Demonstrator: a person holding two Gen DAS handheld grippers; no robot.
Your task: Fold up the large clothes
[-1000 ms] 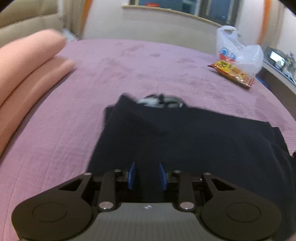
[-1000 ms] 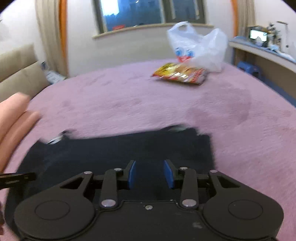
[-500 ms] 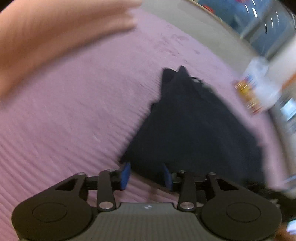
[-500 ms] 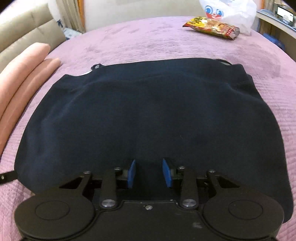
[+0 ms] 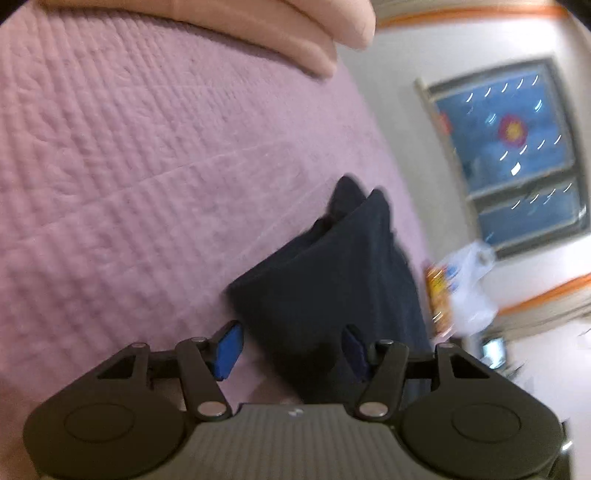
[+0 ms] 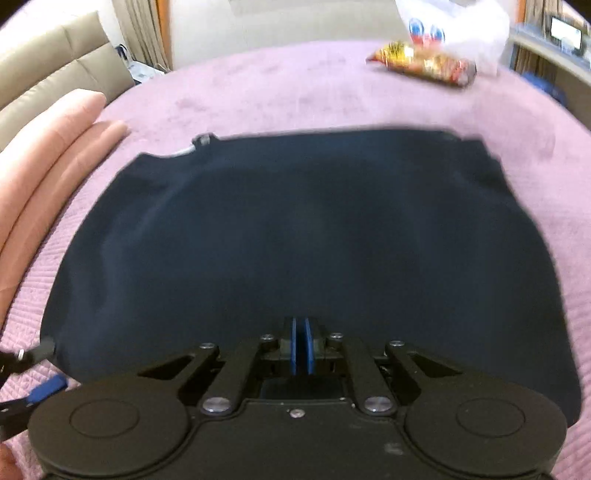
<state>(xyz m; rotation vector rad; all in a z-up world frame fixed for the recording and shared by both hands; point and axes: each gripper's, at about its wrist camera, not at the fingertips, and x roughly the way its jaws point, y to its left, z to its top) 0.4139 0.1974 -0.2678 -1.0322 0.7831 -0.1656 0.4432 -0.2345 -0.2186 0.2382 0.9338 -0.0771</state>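
A dark navy garment (image 6: 295, 240) lies folded flat on the purple bedspread (image 6: 295, 85). My right gripper (image 6: 303, 347) is at the garment's near edge, its blue pads closing with only a thin slit between them, pinching the cloth there. In the left wrist view, which is rolled sideways, a corner of the garment (image 5: 332, 288) reaches in between the wide-apart pads of my left gripper (image 5: 291, 350). Its jaws are opening and do not press the cloth. The left gripper (image 6: 37, 373) also shows at the garment's near left corner in the right wrist view.
Pink bolsters (image 6: 55, 147) lie along the bed's left side below a beige headboard (image 6: 55, 66). A snack packet (image 6: 424, 68) and a white plastic bag (image 6: 461, 29) sit at the far right of the bed. A window (image 5: 517, 155) is on the far wall.
The right jaws have closed on the garment's near edge. My left gripper has swung to the garment's left corner, rolled over, and its jaws have widened.
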